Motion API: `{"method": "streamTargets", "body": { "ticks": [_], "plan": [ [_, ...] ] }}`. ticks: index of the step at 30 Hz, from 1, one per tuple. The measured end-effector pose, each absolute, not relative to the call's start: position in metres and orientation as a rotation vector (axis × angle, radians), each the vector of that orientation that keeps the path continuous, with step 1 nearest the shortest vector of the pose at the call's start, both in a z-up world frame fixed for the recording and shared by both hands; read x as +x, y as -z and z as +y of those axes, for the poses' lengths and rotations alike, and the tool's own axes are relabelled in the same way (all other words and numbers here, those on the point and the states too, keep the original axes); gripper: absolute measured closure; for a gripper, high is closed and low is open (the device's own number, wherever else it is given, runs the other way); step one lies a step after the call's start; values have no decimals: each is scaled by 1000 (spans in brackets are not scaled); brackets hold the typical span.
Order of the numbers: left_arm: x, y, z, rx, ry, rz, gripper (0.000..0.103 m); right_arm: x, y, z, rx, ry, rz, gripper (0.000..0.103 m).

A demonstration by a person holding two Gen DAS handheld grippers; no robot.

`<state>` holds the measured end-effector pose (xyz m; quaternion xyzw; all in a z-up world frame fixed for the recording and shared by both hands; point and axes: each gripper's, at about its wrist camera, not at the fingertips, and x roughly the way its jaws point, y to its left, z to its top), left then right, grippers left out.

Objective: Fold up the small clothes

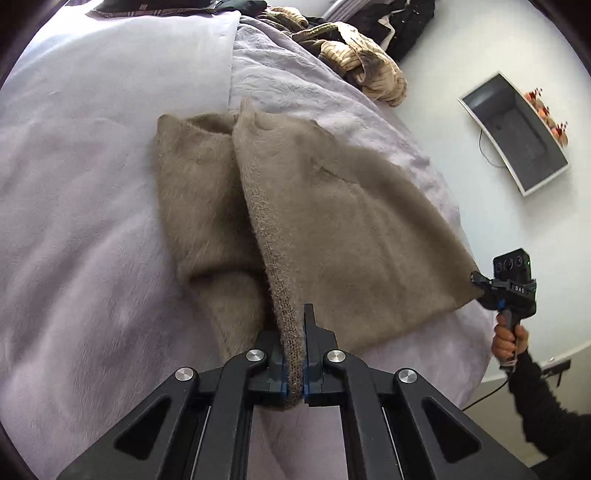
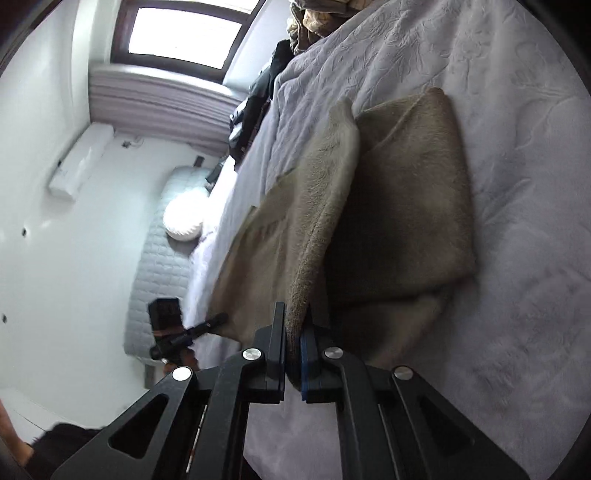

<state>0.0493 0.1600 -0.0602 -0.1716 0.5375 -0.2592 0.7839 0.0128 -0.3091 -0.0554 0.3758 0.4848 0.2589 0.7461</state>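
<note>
Your left hand-held gripper (image 1: 295, 354) is clamped narrow on the knitted edge of the taupe fuzzy garment (image 1: 332, 229), and your right hand-held gripper (image 2: 293, 350) pinches another corner of the same cloth (image 2: 406, 192), its jaws closed on the fabric. The garment rises from both grips in a lifted flap, while its far half lies flat on the bed (image 1: 92, 221) ahead of the fingers.

Only the left wrist view shows your right hand (image 1: 508, 339) and the other gripper (image 1: 480, 282) off to its right, marked "DAS", plus a wall-mounted fireplace (image 1: 517, 136) and a heap of striped clothes (image 1: 369, 70) beyond the garment. Only the right wrist view shows the window (image 2: 188, 33), an air conditioner (image 2: 79, 162) and a padded headboard (image 2: 155, 258) to its left.

The bed cover is pale lilac, embossed in part.
</note>
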Motion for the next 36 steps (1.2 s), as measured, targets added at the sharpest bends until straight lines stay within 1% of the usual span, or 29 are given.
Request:
{"method": "streamTargets", "body": {
  "ticks": [3,4,6,8,10,11,15,17,18,19,20,21,26,30,31,32,33,34,36],
  "plan": [
    [43,87,165,-353,514,1214,98,6,83,-328,861,-435,1109,97],
    [41,97,168,-371,510,1222,98,3,97,-335,885,-385,1131,97],
    [39,102,174,-426,511,1209,97,-2,106,-340,922,-373,1129,97],
    [34,92,177,-418,493,1194,97,-5,98,-336,876,-362,1121,97],
    [29,80,180,-356,451,1187,97,-9,89,-333,822,-352,1134,93],
    [26,73,182,-331,436,1180,97,-10,84,-333,810,-345,1130,93],
    [24,51,193,-313,385,1147,97,-10,57,-342,816,-355,1040,92],
    [36,38,194,-301,357,1115,97,6,46,-341,812,-355,1010,89],
    [44,31,191,-298,351,1093,97,18,42,-338,801,-350,1005,74],
    [55,25,187,-299,348,1066,97,33,37,-333,770,-334,1002,54],
    [63,20,184,-300,345,1052,97,43,35,-328,745,-323,999,48],
    [74,16,179,-294,338,1037,97,57,34,-322,720,-310,1002,47],
    [135,13,130,-170,290,983,97,118,39,-300,607,-217,1052,47],
    [170,31,92,-68,246,1000,97,157,40,-279,458,-166,1078,47],
    [175,40,88,-55,231,1013,97,166,46,-273,414,-154,1106,49],
    [180,51,86,-50,206,1032,97,170,50,-269,380,-137,1134,53],
    [182,57,87,-53,192,1041,97,175,55,-265,334,-120,1165,81],
    [182,65,90,-70,183,1047,97,174,54,-258,264,-113,1173,93],
    [180,71,96,-116,191,1029,97,165,40,-248,152,-105,1111,93]
  ]
}}
